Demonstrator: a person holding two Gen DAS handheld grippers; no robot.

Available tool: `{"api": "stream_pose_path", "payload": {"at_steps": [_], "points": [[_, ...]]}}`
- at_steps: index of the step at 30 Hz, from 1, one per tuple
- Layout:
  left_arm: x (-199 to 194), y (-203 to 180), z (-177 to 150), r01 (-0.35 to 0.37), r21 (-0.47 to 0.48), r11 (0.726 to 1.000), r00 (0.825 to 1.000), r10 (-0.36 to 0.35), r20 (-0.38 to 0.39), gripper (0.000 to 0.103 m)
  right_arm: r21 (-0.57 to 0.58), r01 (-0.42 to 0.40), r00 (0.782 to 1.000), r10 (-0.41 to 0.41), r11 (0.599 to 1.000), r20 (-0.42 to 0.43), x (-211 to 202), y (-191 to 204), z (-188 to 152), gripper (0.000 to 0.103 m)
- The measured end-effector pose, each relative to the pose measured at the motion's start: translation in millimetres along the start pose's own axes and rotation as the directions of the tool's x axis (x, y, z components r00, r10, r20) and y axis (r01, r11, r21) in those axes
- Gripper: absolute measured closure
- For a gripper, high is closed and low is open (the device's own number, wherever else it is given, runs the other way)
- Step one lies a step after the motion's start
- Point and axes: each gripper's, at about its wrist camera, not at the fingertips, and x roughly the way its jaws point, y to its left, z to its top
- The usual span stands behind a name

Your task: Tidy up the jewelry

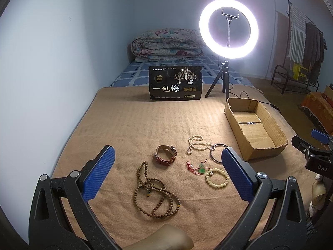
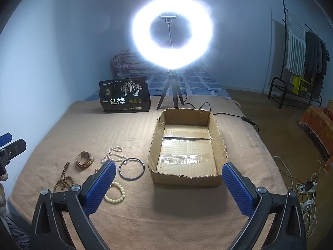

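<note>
Claws, both left claw (image 1: 168,167) and right claw (image 2: 169,180), hang spread and empty; grab carelessly at lower centre and tangled wooden beads (image 1: 155,195) snag.

On the tan blanket (image 1: 129,125) lay six pieces of jewelry: two strung-bead necklaces, one of brown wood (image 1: 155,193) and one of white pearls (image 1: 196,143), one cream bead bracelet (image 1: 217,178), one thin metal bangle (image 1: 217,153), one brown leather-strapped watch (image 1: 166,155) and one green pendant on red cord (image 1: 198,166). One open cardboard box (image 1: 274,131) stood empty.
</note>
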Motion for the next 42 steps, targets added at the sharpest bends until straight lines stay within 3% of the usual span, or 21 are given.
{"api": "stream_pose_path", "payload": {"at_steps": [42], "points": [[6.2,4.3,-6.0,-0.01,-0.005,1.0,1.0,0.01,-0.019,0.0,-0.009,-0.016,0.999,0.016,1.0,-0.032,5.9,3.8,1.4,0.0]]}}
